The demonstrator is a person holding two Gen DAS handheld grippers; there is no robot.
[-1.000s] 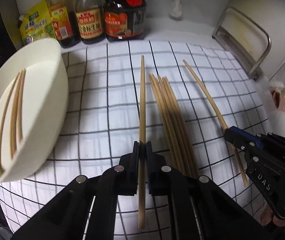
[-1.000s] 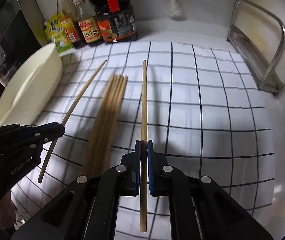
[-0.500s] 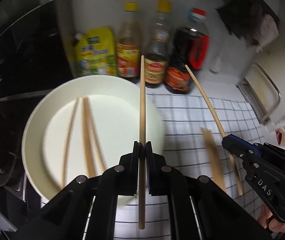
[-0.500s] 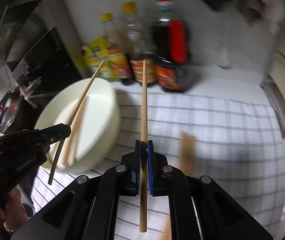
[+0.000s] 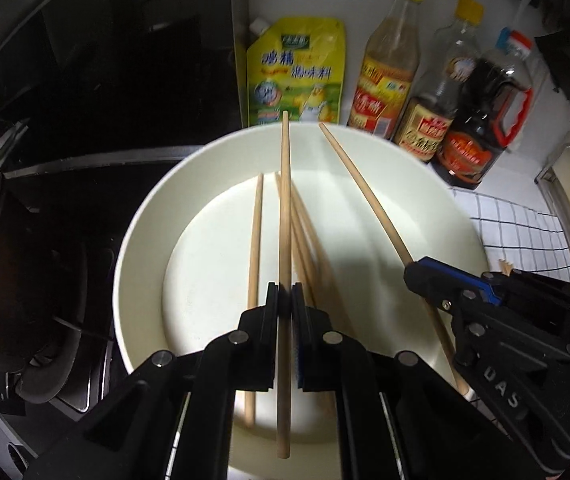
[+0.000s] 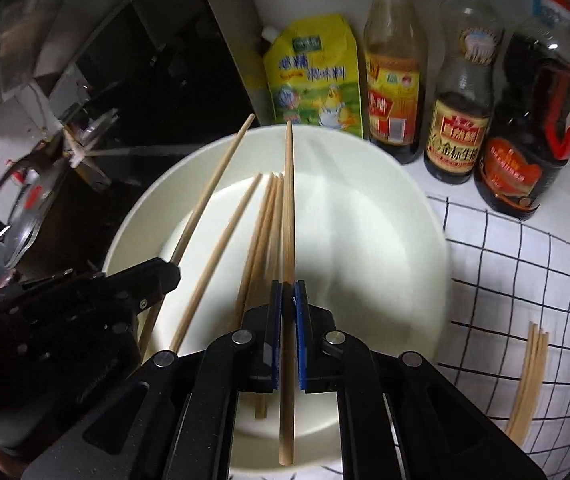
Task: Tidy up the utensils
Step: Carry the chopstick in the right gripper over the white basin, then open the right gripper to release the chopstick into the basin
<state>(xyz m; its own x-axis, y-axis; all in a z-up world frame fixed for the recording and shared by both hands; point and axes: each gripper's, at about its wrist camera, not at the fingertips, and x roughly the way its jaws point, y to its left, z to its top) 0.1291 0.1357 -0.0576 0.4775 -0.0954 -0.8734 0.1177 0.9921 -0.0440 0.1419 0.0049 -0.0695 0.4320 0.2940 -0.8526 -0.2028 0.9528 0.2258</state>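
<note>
Two chopsticks are being carried at once, one by each gripper, and both are held above the bowl (image 5: 461, 224), which serves as the landmark for everything else. To the left of the bowl only a dark stove top (image 5: 45, 288) is seen. Over the bowl's left half, the left gripper (image 5: 285, 308) is clamped narrowly on the left chopstick (image 5: 284, 208), whose tip reaches past the far rim. Inside the bowl, several loose chopsticks (image 5: 255, 240) are already lying along its floor, pointing toward the far rim. Over the bowl's right half, the right gripper (image 6: 288, 312) is pinched tight on the right chopstick (image 6: 288, 208), also aimed across the far rim. Behind the bowl a yellow pouch (image 5: 297, 76) and three bottles (image 5: 389, 76) are lined against the wall. To the right of the bowl a checked cloth (image 6: 525, 280) is spread, and a bundle (image 6: 529, 376) of chopsticks not yet sorted is left on it. The step in hand is judged to be the release into the bowl. It would be done well if both sticks were lowered until close to the bowl floor, kept parallel to those lying there, and drawn back a little so that neither tip overhangs the far rim. Only then should the jaws be eased apart, so that no stick bounces out toward the stove top or the bottles.
</note>
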